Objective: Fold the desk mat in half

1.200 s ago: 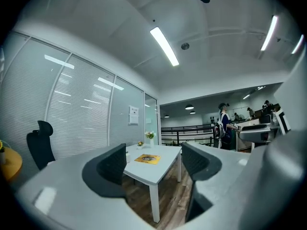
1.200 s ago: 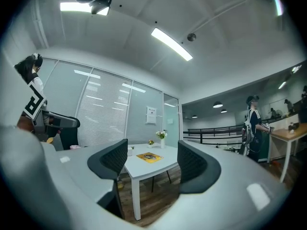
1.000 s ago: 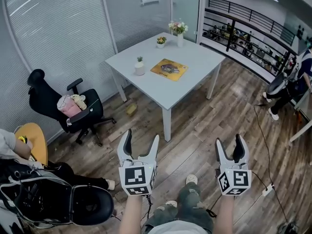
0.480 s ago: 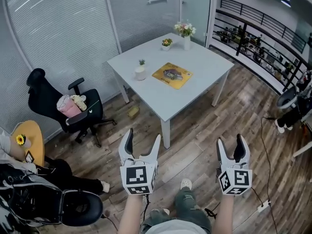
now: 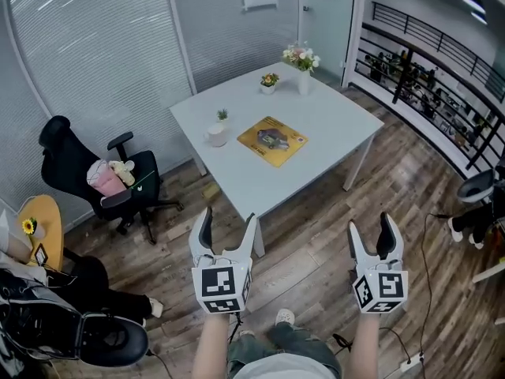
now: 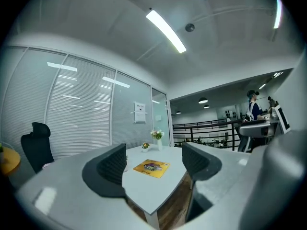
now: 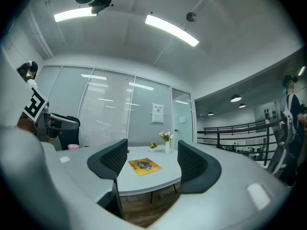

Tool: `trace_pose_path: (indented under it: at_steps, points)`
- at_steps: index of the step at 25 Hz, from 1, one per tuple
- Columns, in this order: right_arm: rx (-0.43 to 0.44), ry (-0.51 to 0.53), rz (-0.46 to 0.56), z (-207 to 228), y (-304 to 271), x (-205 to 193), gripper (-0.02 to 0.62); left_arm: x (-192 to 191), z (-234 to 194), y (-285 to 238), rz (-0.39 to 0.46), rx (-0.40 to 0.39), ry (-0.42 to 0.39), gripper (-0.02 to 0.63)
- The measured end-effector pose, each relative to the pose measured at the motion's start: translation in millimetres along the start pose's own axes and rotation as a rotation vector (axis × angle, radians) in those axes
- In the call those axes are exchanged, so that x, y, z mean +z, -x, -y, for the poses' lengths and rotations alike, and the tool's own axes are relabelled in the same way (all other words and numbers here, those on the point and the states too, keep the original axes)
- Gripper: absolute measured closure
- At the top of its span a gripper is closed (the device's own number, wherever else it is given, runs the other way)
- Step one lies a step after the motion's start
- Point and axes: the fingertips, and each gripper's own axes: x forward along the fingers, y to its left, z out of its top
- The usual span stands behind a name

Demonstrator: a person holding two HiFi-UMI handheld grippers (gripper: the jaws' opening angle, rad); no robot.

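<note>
Fingers (image 6: 108, 169) of left gripper (image 5: 229, 223) apart, nothing between them; right gripper (image 5: 369, 226) likewise. Yellow mat (image 5: 273, 140) lies flat and unfolded on white table (image 5: 339, 125), well ahead of both grippers. Potted plant (image 5: 218, 131) near mat's left edge; flower vase (image 5: 303, 58) at far corner. Table sits nearer than a second ago. Gripper views alone show the ceiling lamps (image 7: 170, 30).

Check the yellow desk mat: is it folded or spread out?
Spread out. The desk mat lies flat on the table, its full printed face showing, no edge turned over.
</note>
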Motion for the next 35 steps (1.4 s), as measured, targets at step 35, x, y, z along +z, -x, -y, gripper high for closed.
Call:
trace_pose_path:
  at_steps: [35]
  points:
    - [0.045, 0.002, -0.044, 100, -315, -28, 0.261, -19, -13, -332, -0.066, -0.036, -0.013, 0.255]
